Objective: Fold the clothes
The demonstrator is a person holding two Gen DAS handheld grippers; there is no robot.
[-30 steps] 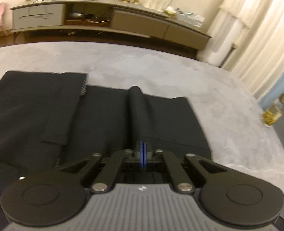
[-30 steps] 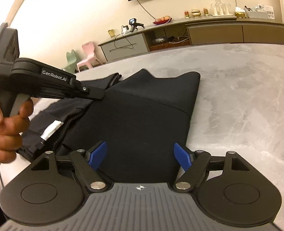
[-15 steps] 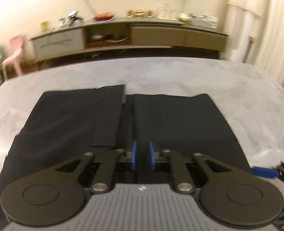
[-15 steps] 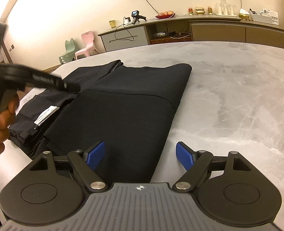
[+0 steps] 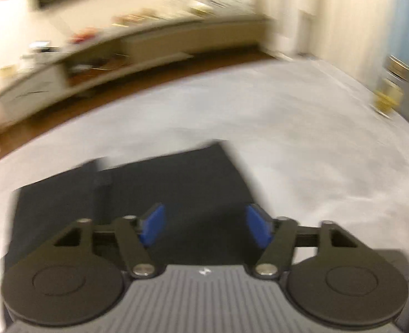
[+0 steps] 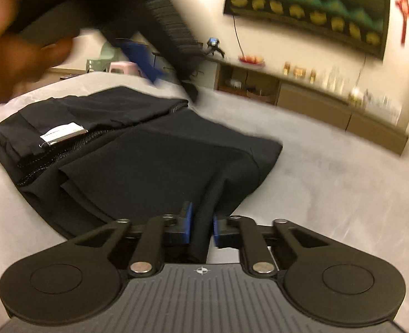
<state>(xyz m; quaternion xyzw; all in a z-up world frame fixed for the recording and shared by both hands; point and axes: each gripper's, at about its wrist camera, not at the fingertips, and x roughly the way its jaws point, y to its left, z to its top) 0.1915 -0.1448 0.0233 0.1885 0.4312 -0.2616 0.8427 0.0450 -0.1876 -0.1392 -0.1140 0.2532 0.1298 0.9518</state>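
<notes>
Your black folded garment [image 6: 137,149] is lying flat on the pale grey marbled tabletop [image 6: 329,183], its white label [image 6: 63,136] facing up beside a zip edge on the far left part. Your right gripper [image 6: 202,223] is pinching a raised ridge of that black fabric at the near edge; its blue-padded jaws have just been closing and are now clamping the cloth between them. Your left gripper [image 5: 204,229] is hanging above the same garment [image 5: 154,194] with its blue pads [image 5: 151,224] spread wide, having just been opening, and nothing is sitting between them. In the right wrist view, your left hand [image 6: 15,47] is gripping its handle, blurred, above the garment's far side.
</notes>
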